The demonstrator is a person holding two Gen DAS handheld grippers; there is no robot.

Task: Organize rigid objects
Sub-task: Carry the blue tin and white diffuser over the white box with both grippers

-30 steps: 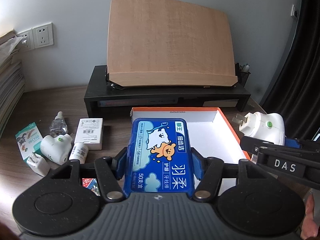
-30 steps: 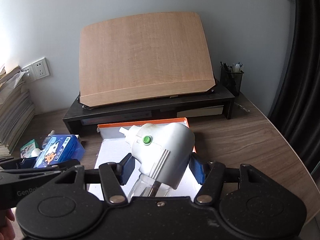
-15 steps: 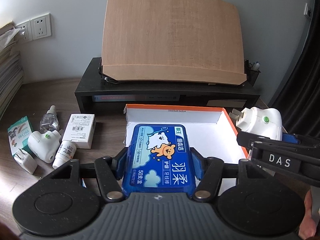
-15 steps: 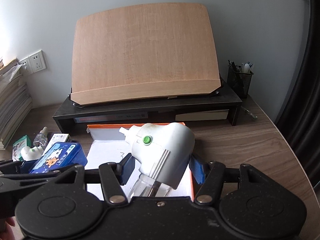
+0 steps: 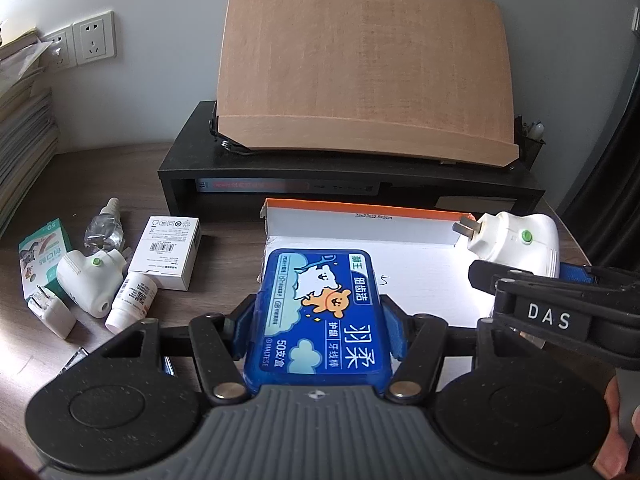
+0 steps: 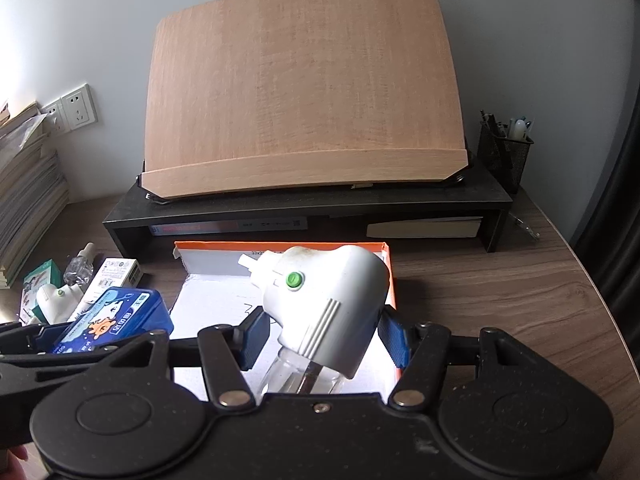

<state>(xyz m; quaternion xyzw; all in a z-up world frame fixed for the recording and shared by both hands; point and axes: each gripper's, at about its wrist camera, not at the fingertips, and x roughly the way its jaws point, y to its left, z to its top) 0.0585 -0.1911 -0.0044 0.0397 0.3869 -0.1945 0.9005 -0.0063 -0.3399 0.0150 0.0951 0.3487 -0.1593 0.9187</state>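
Both hands loaded here: the left hand-held gripper (image 5: pixel 318 322) is pinching the blue floss-pick case (image 5: pixel 320 312) by its long sides, blue pads pressed on each flank, and the case hangs over the near left part of the orange-rimmed box (image 5: pixel 360 205), just above its white floor. Off to its right, the right hand-held gripper (image 6: pixel 320 338) is clamped on the white plug-in vaporizer (image 6: pixel 324 300), green button up, plug prongs aimed away from the gripper, clear bottle tucked back toward the gripper body. That one hovers over the right half of the same box, whose orange wall runs just beyond its right pad. Left of the left gripper, on the counter (image 5: pixel 224 248), lies the waiting cluster: a second white vaporizer (image 5: pixel 90 280), a small white bottle (image 5: pixel 132 300) touching it, a white carton (image 5: pixel 170 252), a clear refill bottle (image 5: pixel 105 228), a green-and-white pack (image 5: pixel 40 256) and a small white plug (image 5: pixel 52 310). Beyond the box stands the black riser (image 5: pixel 360 176).
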